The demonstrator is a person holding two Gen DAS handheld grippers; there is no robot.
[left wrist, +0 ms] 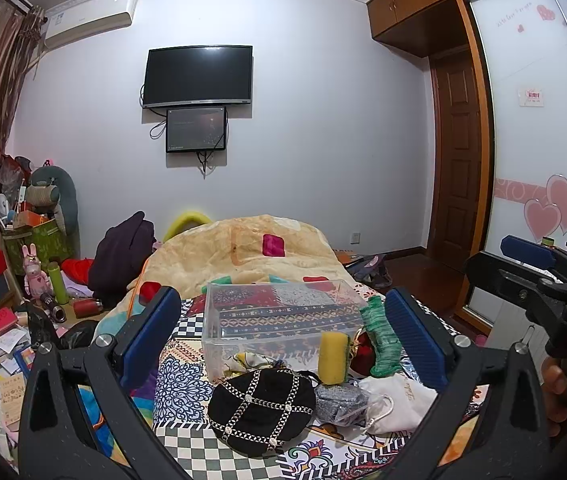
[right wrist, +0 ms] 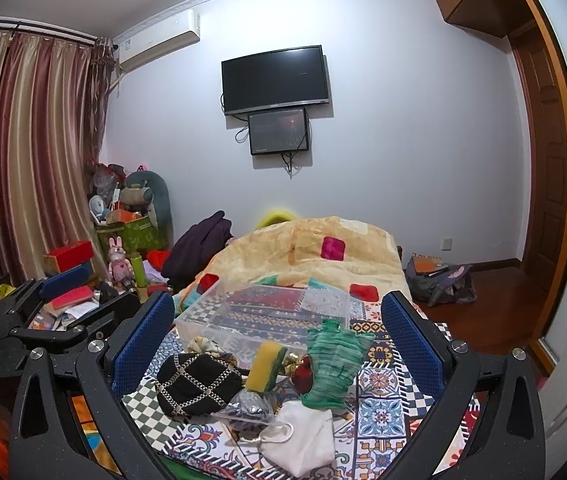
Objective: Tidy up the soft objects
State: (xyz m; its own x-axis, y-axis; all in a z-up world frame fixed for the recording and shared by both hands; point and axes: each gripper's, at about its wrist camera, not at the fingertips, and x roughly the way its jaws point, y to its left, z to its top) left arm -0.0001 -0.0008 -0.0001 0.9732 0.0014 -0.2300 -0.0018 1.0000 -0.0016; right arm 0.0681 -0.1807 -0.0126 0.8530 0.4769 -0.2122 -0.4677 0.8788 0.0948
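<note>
Patterned bedspread [right wrist: 387,364] covered the bed. Clear plastic box [left wrist: 279,320] sat mid-bed; soft items clustered just before it toward the near edge: black studded pouch [left wrist: 261,410], yellow sponge [left wrist: 333,358], green knit piece [right wrist: 333,364], white drawstring bag [right wrist: 303,436]. Left gripper [left wrist: 279,344] and right gripper [right wrist: 279,344] hovered, fingers spread, holding nothing. Wall TV [left wrist: 198,76], striped curtains [right wrist: 23,152], floor clutter at the far left.
</note>
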